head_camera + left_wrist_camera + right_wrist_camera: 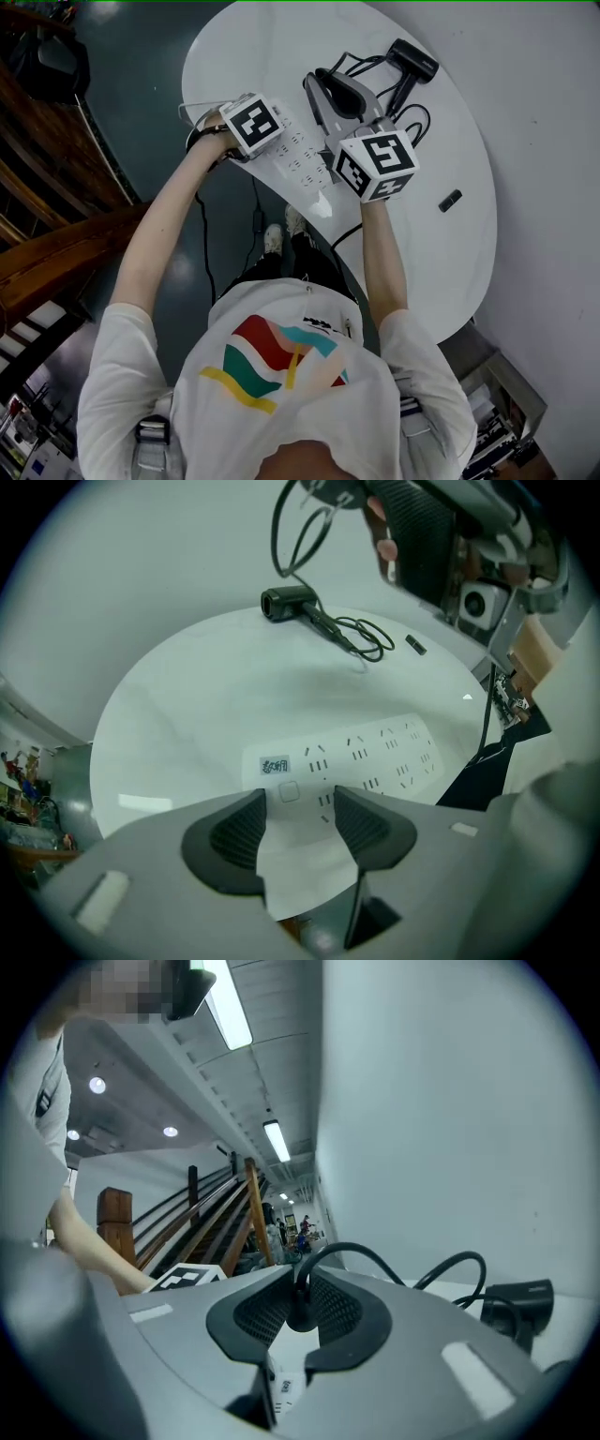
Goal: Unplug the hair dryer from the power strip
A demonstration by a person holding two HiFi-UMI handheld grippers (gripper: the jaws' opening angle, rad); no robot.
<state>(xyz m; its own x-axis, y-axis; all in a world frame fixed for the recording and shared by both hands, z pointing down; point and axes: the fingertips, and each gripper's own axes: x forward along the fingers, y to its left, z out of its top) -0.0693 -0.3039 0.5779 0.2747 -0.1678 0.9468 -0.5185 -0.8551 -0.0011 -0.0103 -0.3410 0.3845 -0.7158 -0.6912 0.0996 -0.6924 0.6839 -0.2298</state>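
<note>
While the left gripper point(298, 825) is pinching the strip point(380, 752) on the table point(187, 705), the right gripper point(298, 1299) is squeezing the plug point(300, 1316), up in the air and free. If it is going higher, the cord point(375, 1258) could be dragging the dryer point(286, 602), lying at the table's far side, over the edge.

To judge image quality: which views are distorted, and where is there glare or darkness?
Head view: sharp, white table bright, floor dark. Left gripper view: fisheye, dark corners, soft glare on the table left of the power strip. Right gripper view: fisheye, ceiling lights blown out.
</note>
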